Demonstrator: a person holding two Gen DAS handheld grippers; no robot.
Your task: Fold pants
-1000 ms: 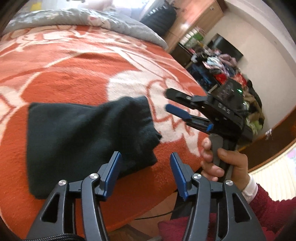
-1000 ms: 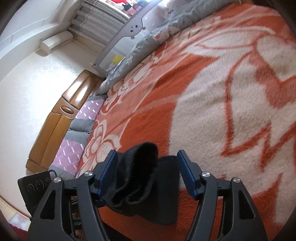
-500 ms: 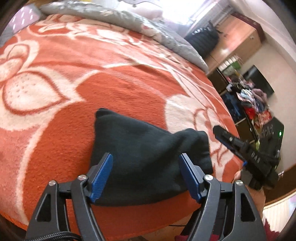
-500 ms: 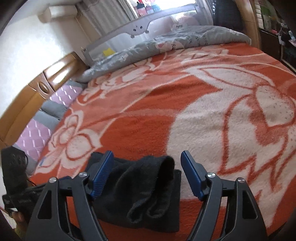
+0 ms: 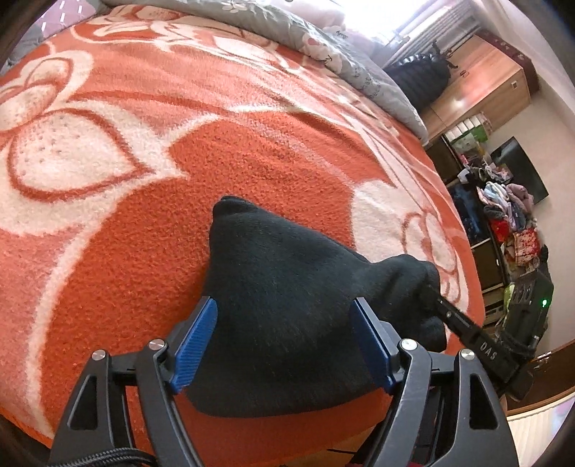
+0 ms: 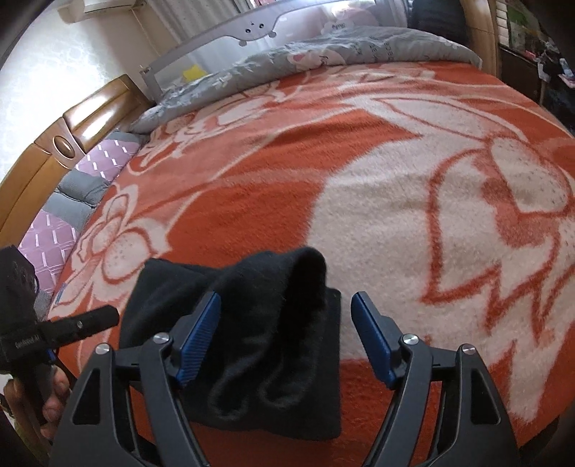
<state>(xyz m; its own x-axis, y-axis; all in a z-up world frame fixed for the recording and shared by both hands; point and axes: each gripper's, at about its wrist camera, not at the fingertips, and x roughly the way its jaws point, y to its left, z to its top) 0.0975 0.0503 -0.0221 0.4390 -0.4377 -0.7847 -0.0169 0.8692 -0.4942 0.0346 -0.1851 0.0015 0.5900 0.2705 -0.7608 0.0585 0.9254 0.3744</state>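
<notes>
The black pants (image 5: 287, 305) lie folded into a small thick bundle near the front edge of the bed. My left gripper (image 5: 284, 345) hangs over the bundle's near side. Its jaws are opening, the cloth lies between the blue pads (image 5: 196, 345), and neither pad squeezes it. My right gripper (image 6: 287, 337) stands open over the bundle's rolled right end (image 6: 266, 323), with the cloth between its fingers. In the left wrist view one finger of the right gripper (image 5: 467, 341) reaches the bundle's right tip. The right wrist view shows the left gripper (image 6: 82, 323) at the far left, held by a hand (image 6: 54, 391).
An orange and white flowered blanket (image 5: 143, 233) covers the bed. A grey quilt (image 6: 323, 46) lies along the far side below a grey guard rail (image 6: 258, 28). A wooden headboard (image 6: 61, 143) runs on the left. Cluttered shelves (image 5: 503, 215) stand beyond the bed's right side.
Both grippers have swung in over the bundle, which now lies between each pair of jaws. The left jaws stand wider. The right gripper's finger has come up to the bundle's right tip.
</notes>
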